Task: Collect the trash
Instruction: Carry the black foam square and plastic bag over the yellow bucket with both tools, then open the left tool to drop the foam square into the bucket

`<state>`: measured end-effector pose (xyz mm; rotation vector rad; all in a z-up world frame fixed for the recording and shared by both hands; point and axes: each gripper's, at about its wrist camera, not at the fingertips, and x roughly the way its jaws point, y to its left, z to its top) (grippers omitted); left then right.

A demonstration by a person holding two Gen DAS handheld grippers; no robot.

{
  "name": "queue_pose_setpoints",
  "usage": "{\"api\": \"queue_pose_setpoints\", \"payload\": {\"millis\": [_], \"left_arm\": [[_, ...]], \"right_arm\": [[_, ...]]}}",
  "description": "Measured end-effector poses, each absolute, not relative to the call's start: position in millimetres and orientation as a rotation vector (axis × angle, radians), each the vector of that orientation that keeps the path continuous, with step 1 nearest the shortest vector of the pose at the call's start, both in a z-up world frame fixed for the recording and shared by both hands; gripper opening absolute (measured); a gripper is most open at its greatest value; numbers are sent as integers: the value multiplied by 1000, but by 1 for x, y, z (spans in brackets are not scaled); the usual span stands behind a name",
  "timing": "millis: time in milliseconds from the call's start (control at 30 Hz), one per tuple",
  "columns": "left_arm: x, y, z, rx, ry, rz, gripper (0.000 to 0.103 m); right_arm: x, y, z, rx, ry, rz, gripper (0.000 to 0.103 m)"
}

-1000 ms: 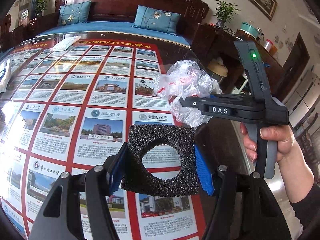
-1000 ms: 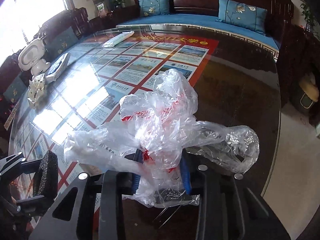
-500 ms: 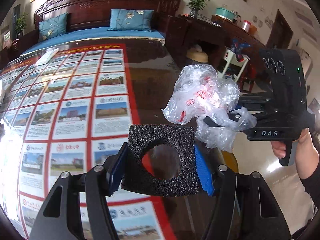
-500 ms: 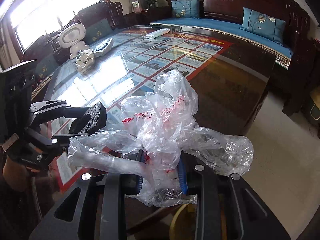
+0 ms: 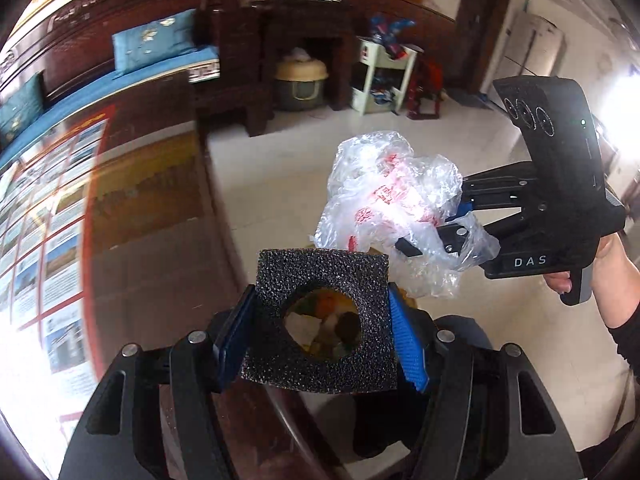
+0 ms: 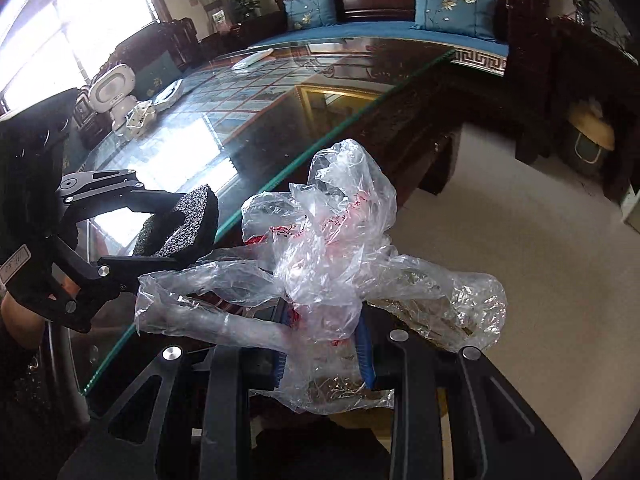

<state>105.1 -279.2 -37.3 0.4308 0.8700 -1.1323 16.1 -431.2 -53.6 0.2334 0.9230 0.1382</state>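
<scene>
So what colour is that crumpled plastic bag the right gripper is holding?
The plastic bag is clear with red printing, best seen in the right wrist view.

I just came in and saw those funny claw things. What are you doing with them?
A person is collecting trash with two handheld grippers. The left gripper is shut on a square black foam piece with a hole. The right gripper is shut on a crumpled clear plastic bag with red print. Both are held in the air past the edge of the glass-topped table.

1 foam pc [image 5: 325, 320], 1 plastic bag [image 5: 394, 204], 2 cushions [image 6: 454, 14], maybe more.
</scene>
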Motion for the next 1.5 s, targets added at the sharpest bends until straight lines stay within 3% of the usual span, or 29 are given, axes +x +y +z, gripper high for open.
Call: {"api": "queue_pose_setpoints", "payload": {"millis": [633,767,833,967,1500], "left_arm": [[102,-413,-121,535,1132,-1198,63],[111,-422,-134,544,1162,-1184,66],[115,-424,-140,555,1156,-1157,80],[120,-423,-148,546,1178,-1132,86],[118,-394,-118,518,1136,-1133,87]], "right_arm": [[-32,-502,-111,340,980,23,28],[-29,-511,-124,348,1001,9,28],[-27,-517,-132,360,1015,-5,28],[-27,-517,-143,378,1031,1,28],[-1,-496,-155,342,1066,95,28]]}}
